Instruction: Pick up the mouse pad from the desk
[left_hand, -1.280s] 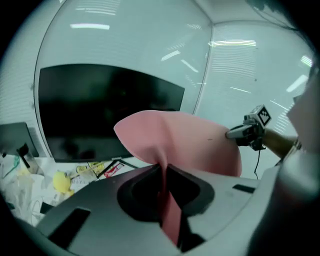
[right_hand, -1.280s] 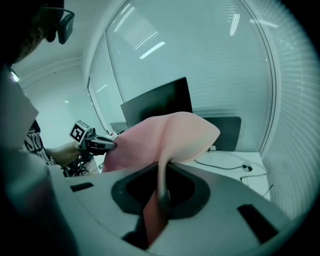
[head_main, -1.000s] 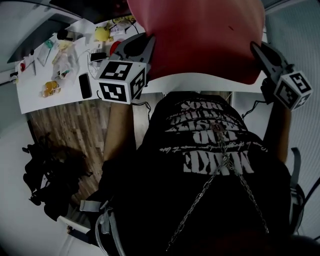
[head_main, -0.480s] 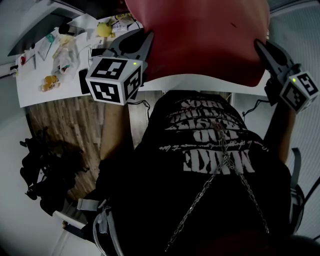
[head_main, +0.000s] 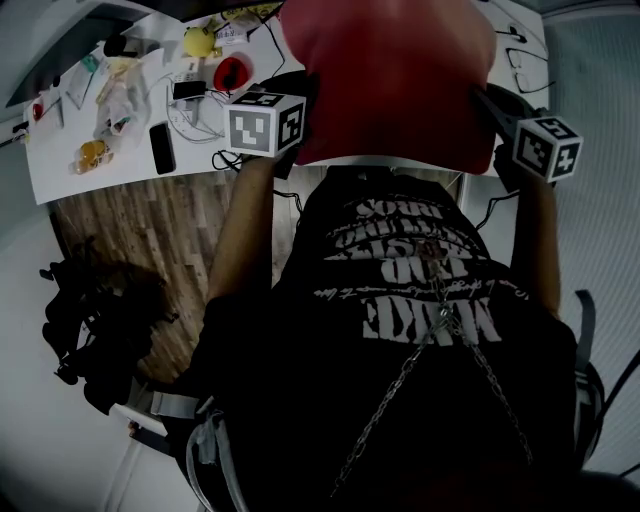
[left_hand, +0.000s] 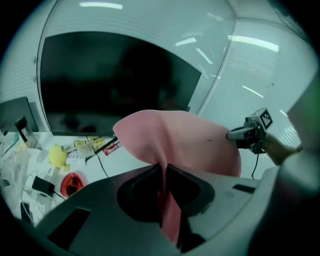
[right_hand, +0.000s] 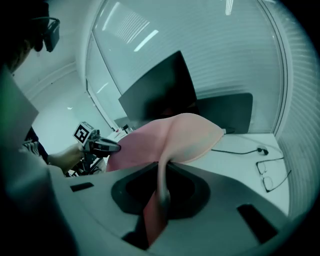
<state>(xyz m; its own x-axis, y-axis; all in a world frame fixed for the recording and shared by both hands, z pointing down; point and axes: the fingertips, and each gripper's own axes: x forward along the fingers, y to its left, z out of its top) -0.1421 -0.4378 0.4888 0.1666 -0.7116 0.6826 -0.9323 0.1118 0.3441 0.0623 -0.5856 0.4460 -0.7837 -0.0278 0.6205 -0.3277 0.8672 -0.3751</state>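
**Pad held aloft between both grippers**

The mouse pad (head_main: 390, 80), pink and limp, hangs in the air over the desk (head_main: 70, 180). It is gripped at opposite edges.

The left gripper (left_hand: 164, 166) has its jaws pressed together on the pad's left edge, and the sheet folds where they pinch it. The right gripper (right_hand: 163, 165) is clamped the same way on the right edge.

Judgement: two holds are used because a floppy sheet would droop and swing from one. Spreading the grippers keeps it roughly spanned.

The desk clutter, including a yellow object (left_hand: 57, 156), a red disc (left_hand: 72, 182) and glasses (right_hand: 272, 172), lies well apart from the pad.

The pad's far edge probably clears the desk, but the head view hides that part.
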